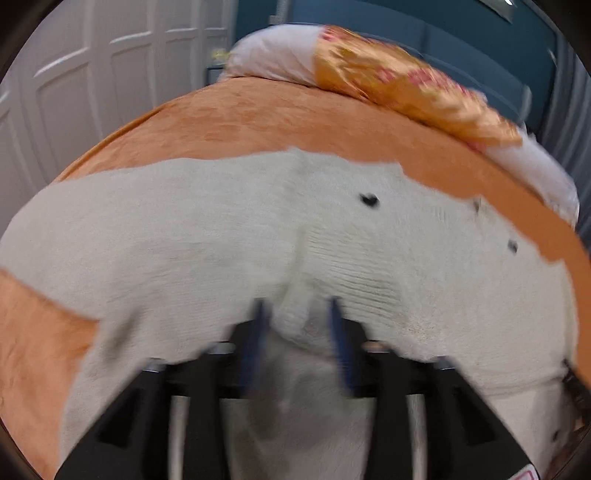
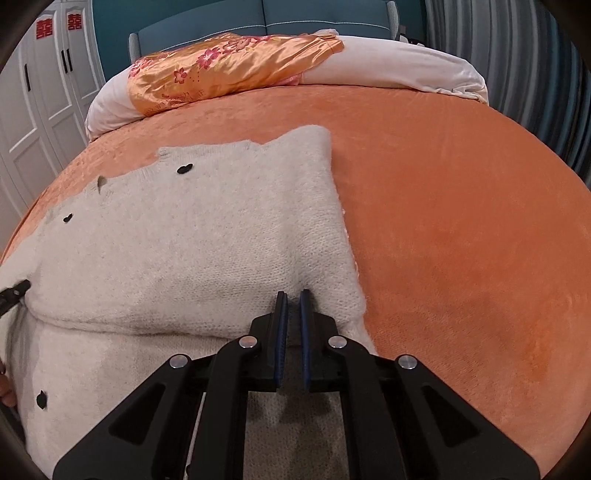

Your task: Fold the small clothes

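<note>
Cream knit fills most of both views: a fuzzy sweater (image 2: 192, 236) with small dark buttons (image 2: 184, 169) lies spread on the bed, its near part folded over into a thick double layer.

Your left gripper (image 1: 297, 314) points forward and slightly down, low over the cloth. Its blue-padded fingers (image 1: 338, 332) stand a little apart with a bunched ridge of the sweater (image 1: 221, 229) pinched between them. This view is smeared by motion blur.

Your right gripper (image 2: 292, 306) reaches in level from the near edge, close to the garment's right-hand side. Its jaws are drawn nearly together, with a narrow strip of the folded knit edge held between the blue pads (image 2: 282, 317). In the right wrist view, the tip of the left gripper shows at the far left, touching the fold line.

Under the sweater is an orange plush bedspread (image 2: 461, 206), bare to the right of the garment. At the head of the bed a white pillow (image 2: 399, 62) lies under an orange satin cloth with pink flowers (image 2: 229, 70). Behind it stands a teal headboard (image 2: 258, 18). White panelled wardrobe doors (image 2: 37, 110) with red paper emblems line the left wall, and grey-blue striped curtains (image 2: 517, 55) hang on the right.
</note>
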The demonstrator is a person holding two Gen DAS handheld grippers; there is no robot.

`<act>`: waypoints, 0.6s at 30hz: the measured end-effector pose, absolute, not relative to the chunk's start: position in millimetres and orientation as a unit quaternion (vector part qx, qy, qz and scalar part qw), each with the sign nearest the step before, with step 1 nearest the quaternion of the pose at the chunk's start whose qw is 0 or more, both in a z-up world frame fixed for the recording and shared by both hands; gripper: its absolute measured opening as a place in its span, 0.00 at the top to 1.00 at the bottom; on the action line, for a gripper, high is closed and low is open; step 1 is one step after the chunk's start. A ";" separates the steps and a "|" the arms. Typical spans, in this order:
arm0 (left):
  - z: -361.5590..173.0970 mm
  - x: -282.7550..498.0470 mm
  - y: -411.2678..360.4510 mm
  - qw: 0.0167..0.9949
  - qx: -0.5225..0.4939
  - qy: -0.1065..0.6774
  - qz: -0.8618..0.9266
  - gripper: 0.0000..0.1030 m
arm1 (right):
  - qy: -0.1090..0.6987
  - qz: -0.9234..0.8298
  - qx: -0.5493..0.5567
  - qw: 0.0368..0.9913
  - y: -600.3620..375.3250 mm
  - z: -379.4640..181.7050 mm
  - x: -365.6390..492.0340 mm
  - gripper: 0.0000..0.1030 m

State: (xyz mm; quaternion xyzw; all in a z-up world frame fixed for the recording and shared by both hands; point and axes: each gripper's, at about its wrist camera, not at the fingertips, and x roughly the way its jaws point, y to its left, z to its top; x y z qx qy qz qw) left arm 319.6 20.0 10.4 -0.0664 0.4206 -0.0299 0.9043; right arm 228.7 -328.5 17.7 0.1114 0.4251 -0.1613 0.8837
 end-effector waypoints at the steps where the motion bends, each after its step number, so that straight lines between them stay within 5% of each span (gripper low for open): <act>1: 17.1 315.0 34.6 0.906 -0.083 0.413 -0.024 0.43 | 0.425 -0.162 0.109 0.884 -328.2 17.5 229.6 0.95; 5: 35.2 309.0 108.4 0.907 -0.126 0.402 0.021 0.29 | 0.422 -0.159 0.115 0.885 -329.0 18.0 222.6 0.95; 12: 29.9 315.8 312.0 0.859 -0.261 0.400 0.181 0.28 | 0.419 -0.158 0.116 0.886 -328.2 16.5 223.6 0.95; 18: 11.5 320.5 398.4 0.822 -0.337 0.395 0.233 0.29 | 0.419 -0.160 0.110 0.887 -327.4 16.3 224.0 0.95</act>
